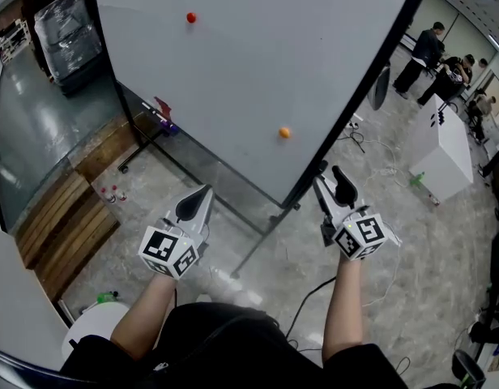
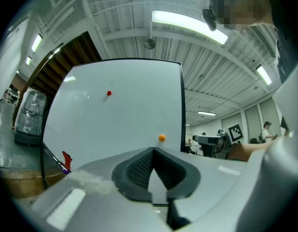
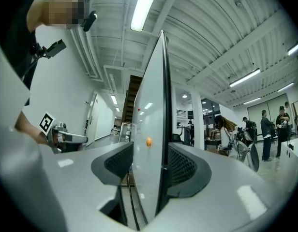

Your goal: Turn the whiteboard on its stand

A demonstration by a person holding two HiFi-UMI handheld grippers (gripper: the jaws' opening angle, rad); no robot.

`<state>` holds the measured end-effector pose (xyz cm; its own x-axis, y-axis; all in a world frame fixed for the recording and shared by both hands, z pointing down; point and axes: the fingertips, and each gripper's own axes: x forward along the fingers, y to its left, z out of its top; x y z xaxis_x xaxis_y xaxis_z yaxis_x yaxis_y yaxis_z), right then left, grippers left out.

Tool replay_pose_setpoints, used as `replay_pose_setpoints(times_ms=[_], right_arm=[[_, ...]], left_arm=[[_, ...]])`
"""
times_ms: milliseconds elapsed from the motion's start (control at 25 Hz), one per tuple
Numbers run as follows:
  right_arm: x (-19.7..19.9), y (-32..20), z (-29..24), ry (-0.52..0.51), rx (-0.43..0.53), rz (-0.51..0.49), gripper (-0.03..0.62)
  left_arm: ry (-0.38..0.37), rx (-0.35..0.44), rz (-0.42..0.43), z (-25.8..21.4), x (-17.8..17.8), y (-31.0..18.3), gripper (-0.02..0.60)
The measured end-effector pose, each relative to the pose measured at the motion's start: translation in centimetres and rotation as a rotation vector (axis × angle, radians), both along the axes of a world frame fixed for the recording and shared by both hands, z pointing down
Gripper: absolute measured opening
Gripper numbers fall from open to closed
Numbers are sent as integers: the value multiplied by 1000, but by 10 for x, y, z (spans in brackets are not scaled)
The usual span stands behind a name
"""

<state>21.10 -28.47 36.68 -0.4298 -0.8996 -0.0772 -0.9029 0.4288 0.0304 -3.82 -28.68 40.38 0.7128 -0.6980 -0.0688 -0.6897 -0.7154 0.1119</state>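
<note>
The big whiteboard (image 1: 258, 63) stands tilted on its black stand (image 1: 258, 245), with a red magnet (image 1: 190, 18) and an orange magnet (image 1: 284, 133) on its face. My right gripper (image 1: 329, 175) is at the board's lower right edge. In the right gripper view the black-framed board edge (image 3: 163, 129) runs between the spread jaws of this gripper (image 3: 150, 161), and a gap shows on the left side. My left gripper (image 1: 199, 197) hangs below the board's bottom edge, apart from it. Its jaws (image 2: 153, 151) are together and point up at the board (image 2: 120, 115).
A red eraser (image 1: 163, 108) lies on the board's tray. Wooden planks (image 1: 67, 225) and a wrapped object (image 1: 67, 31) are at the left. At the far right are a white cabinet (image 1: 444, 148) and several people (image 1: 424, 55). A cable (image 1: 314, 294) trails on the floor.
</note>
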Motion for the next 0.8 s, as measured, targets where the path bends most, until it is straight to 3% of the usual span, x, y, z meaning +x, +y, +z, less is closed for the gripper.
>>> replay_pose_setpoints(times_ms=[400, 800], right_arm=[[-84, 25, -6, -98, 18, -84, 70], [-151, 33, 16, -139, -35, -156, 18]], left_arm=[[4, 23, 28, -10, -1, 7, 3], [-3, 31, 12, -14, -16, 8, 3]])
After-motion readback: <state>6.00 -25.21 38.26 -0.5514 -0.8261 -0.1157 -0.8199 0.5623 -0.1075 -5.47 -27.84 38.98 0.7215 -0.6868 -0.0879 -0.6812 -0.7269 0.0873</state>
